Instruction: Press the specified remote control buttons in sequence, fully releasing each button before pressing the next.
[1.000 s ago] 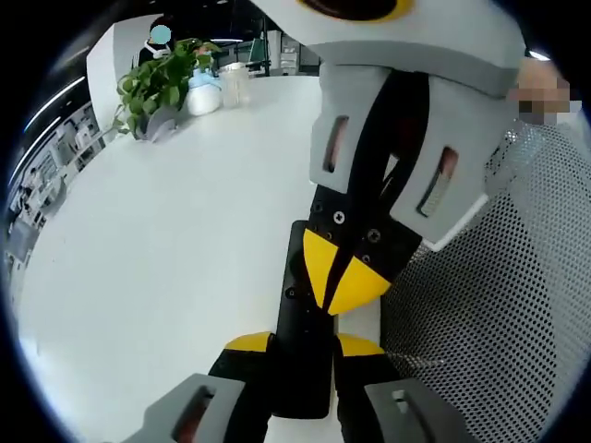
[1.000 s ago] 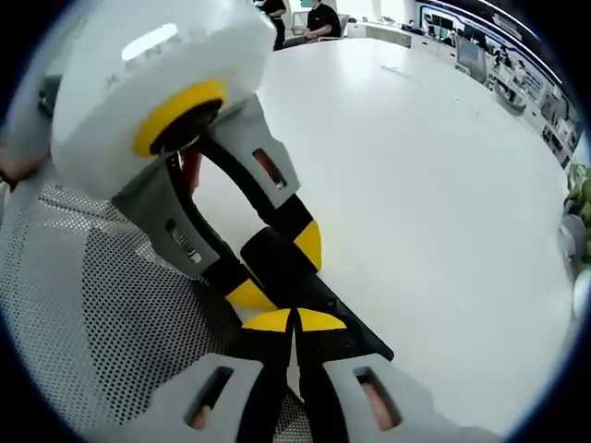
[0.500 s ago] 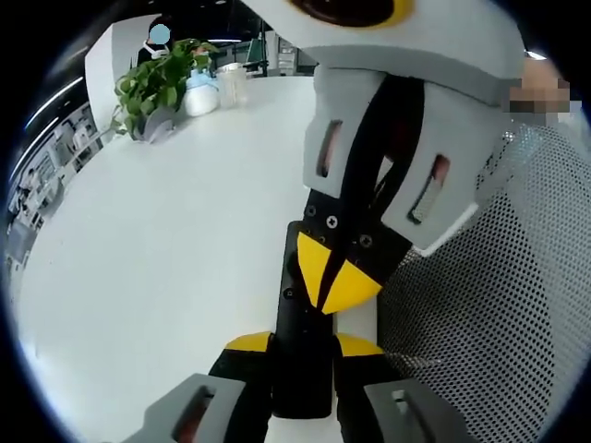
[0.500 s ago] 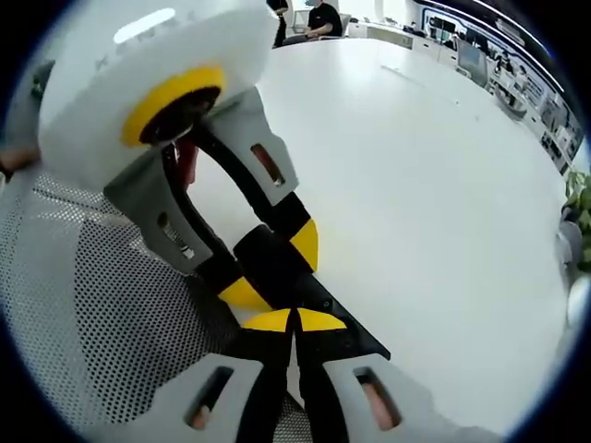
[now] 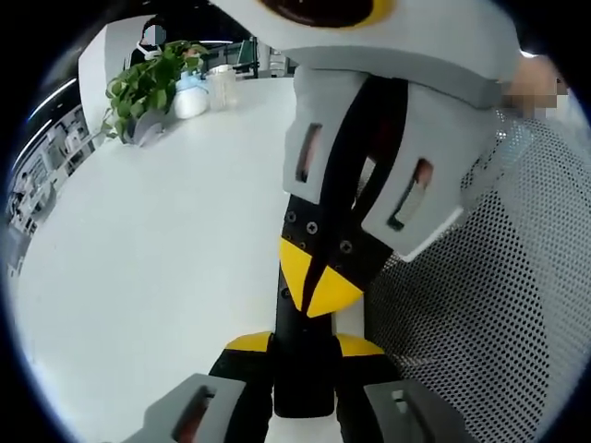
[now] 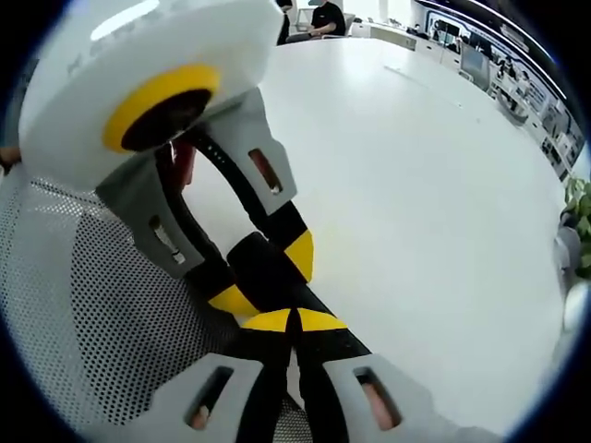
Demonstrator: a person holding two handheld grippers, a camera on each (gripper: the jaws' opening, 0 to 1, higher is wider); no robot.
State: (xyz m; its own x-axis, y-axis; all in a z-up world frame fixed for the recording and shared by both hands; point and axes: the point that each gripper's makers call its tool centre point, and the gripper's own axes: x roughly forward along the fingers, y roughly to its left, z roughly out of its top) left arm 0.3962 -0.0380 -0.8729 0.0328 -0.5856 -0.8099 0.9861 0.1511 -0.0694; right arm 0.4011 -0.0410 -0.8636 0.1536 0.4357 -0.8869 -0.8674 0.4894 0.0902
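A broad, glossy white tabletop [image 5: 157,249] spreads across the left gripper view, smooth and evenly lit; at its far edge stands a leafy green potted plant [image 5: 148,88], with a pale blue-and-white rounded container [image 5: 190,95] and a clear plastic cup [image 5: 222,88] just beside it; grey shelving [image 5: 42,161] runs along the wall behind; a white perforated mesh surface [image 5: 480,323] lies beside the tabletop; in the right gripper view the same tabletop [image 6: 416,185] stretches toward an open office, where seated people in dark clothes [image 6: 323,17] work at the far end and a row of desks with monitors [image 6: 480,55] lines the wall under bright light.
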